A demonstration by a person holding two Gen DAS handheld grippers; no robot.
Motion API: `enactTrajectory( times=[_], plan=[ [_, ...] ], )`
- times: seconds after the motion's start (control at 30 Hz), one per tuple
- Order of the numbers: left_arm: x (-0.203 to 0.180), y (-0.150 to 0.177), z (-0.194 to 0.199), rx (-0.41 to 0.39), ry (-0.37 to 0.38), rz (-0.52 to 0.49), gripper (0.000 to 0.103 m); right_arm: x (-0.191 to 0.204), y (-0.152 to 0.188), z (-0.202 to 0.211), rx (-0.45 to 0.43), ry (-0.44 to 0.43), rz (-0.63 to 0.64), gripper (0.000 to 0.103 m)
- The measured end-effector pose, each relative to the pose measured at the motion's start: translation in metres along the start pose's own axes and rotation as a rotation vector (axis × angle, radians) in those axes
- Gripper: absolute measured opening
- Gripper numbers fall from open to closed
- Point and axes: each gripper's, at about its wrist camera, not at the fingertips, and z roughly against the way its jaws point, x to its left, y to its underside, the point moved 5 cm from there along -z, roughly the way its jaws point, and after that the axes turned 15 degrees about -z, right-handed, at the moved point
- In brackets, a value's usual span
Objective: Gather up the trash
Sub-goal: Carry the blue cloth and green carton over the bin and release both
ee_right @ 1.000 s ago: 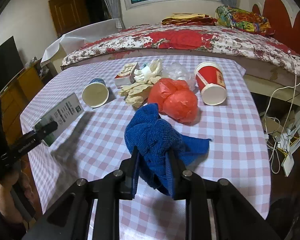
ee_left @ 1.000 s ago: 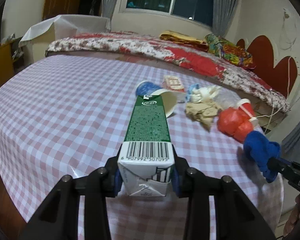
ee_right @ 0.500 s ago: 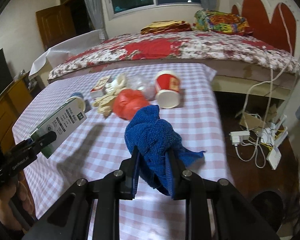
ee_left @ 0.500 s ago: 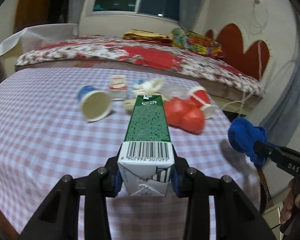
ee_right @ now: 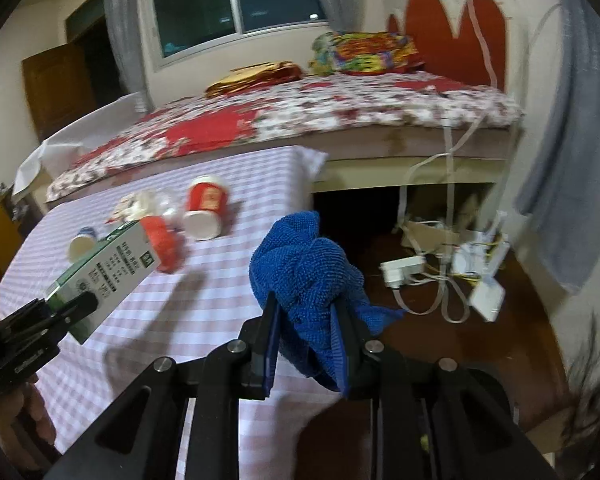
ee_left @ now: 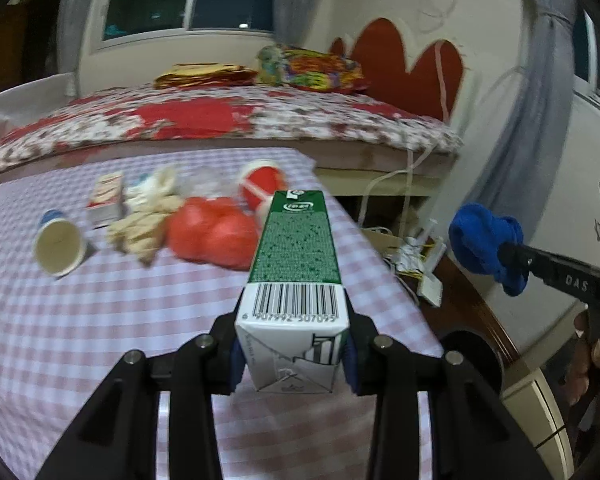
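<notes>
My left gripper [ee_left: 293,340] is shut on a green and white carton [ee_left: 294,264], held lengthwise above the checked table [ee_left: 100,320]. The right wrist view shows that carton [ee_right: 108,272] at the left, over the cloth. My right gripper [ee_right: 305,328] is shut on a bunched blue cloth [ee_right: 304,268], which hangs past the table's right edge; the blue cloth [ee_left: 484,240] also shows from the left wrist. On the table lie a red bag [ee_left: 210,236], a red paper cup [ee_left: 260,184], a white cup [ee_left: 58,246], crumpled tissue [ee_left: 144,224] and a small box [ee_left: 106,200].
A bed with a flowered cover [ee_left: 220,120] stands behind the table. Right of the table, cables and a power strip [ee_right: 440,272] lie on the dark floor. A dark round object [ee_left: 472,356] sits low beside the table's edge. A grey curtain [ee_right: 572,160] hangs at the right.
Both grippers have swung to the right across the table, each still holding its thing. The table's right edge and the floor beyond it have come into view.
</notes>
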Motion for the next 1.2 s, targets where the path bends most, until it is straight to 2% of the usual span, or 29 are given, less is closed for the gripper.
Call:
enactTrajectory(
  times=[0.23, 0.57, 0.8, 1.2],
  plan=[
    [-0.058, -0.008, -0.013, 0.014, 0.099, -0.081, 0.039, -0.067, 0.004, 0.023, -0.012, 0.094, -0.045, 0.025],
    [-0.129, -0.008, -0.029, 0.046, 0.211, -0.18, 0.039, -0.156, 0.036, 0.036, 0.029, 0.189, -0.154, 0.025],
    [-0.179, -0.002, -0.043, 0.082, 0.279, -0.241, 0.039, -0.192, 0.055, 0.032, 0.056, 0.214, -0.205, 0.025],
    [-0.236, 0.017, -0.078, 0.187, 0.38, -0.31, 0.039, -0.237, 0.089, 0.013, 0.136, 0.257, -0.247, 0.025]
  ],
)
